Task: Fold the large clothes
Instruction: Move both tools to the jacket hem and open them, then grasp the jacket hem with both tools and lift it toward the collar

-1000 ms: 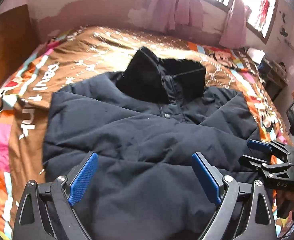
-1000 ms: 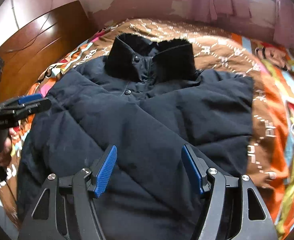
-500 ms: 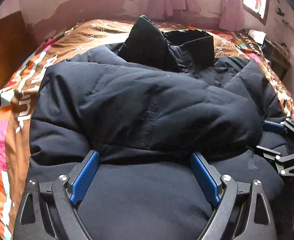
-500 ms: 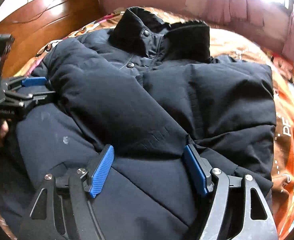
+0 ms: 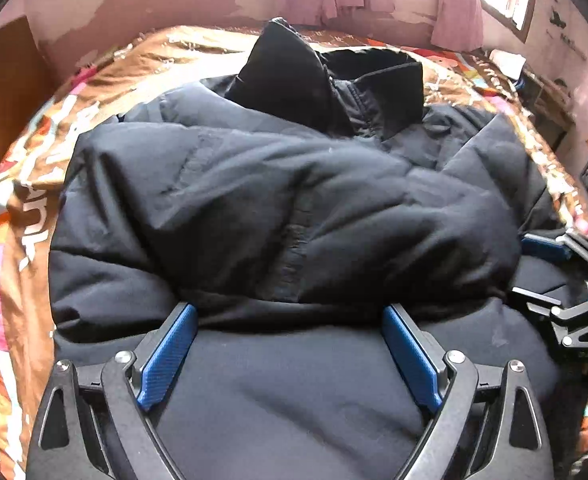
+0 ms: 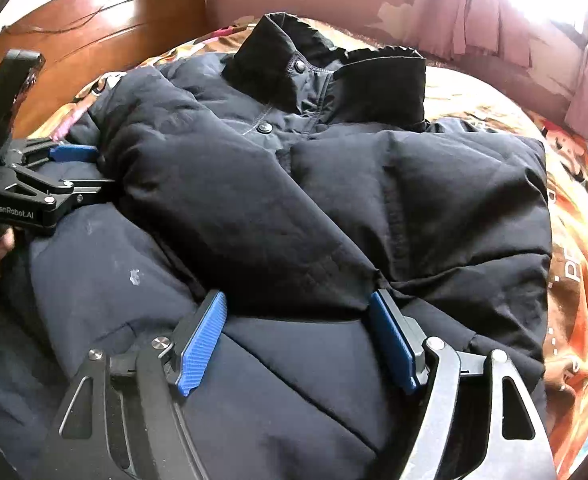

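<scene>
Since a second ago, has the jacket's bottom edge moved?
Yes. The jacket's bottom edge has been carried up toward the collar, now covering the front snap it lay short of.

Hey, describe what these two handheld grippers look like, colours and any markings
Both the left gripper and the right gripper have black metal frames with triangular cutouts, silver screws, and ribbed blue finger pads. The left one's side reads "GenRobot.AI" in white.

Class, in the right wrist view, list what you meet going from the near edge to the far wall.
right gripper → folded sleeves of the dark jacket → snap button → upright collar → patterned bedspread → pink curtain
</scene>
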